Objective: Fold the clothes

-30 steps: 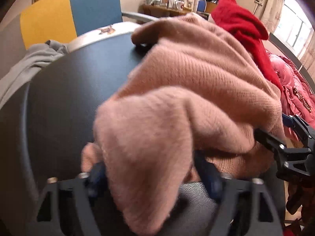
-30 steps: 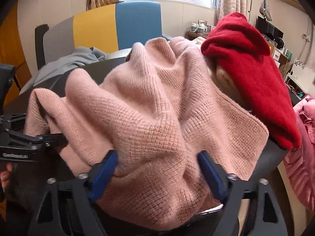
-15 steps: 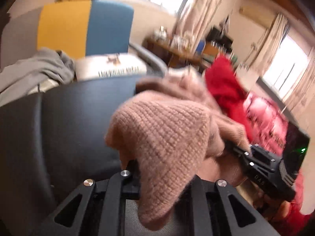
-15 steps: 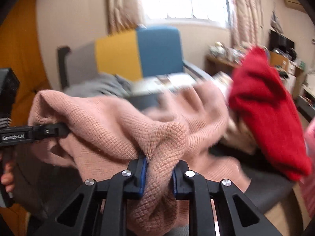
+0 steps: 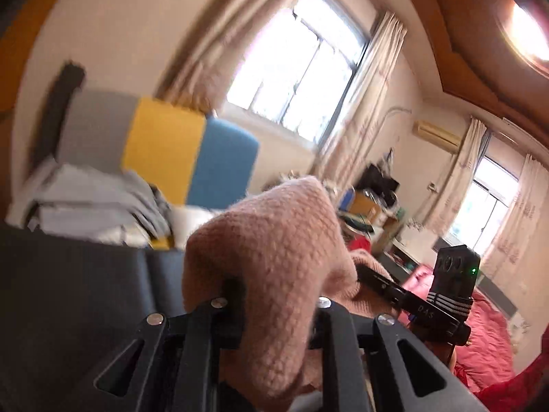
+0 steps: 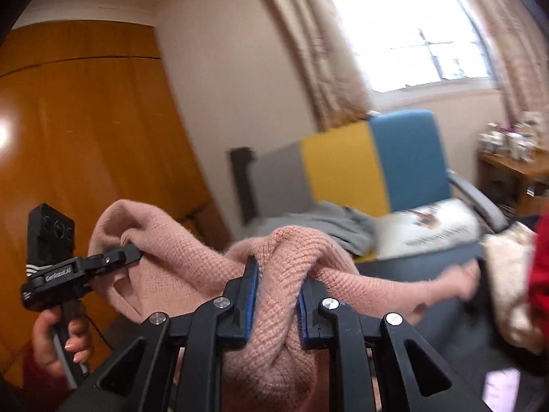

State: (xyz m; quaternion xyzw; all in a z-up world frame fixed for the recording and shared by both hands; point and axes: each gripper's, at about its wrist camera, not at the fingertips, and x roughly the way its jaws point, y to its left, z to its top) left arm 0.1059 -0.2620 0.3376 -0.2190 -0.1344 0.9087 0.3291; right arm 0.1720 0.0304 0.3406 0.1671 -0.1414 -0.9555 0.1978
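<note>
A pink knitted sweater hangs lifted between both grippers. My left gripper is shut on a thick bunch of it, which spills over the fingers. In the right wrist view my right gripper is shut on another bunch of the pink sweater. The left gripper shows there at the left, clamped on the knit, with a hand on its handle. The right gripper appears in the left wrist view at the right, biting the cloth. The sweater's far end trails to the dark surface.
A grey, yellow and blue chair stands behind, with grey clothes and a white printed item on it. A red garment and a cream one lie at the right. A wooden wardrobe is at the left.
Both grippers have gone from open to shut on the pink sweater and lifted it up off the dark surface. The cameras now tilt upward toward the window and wall.
</note>
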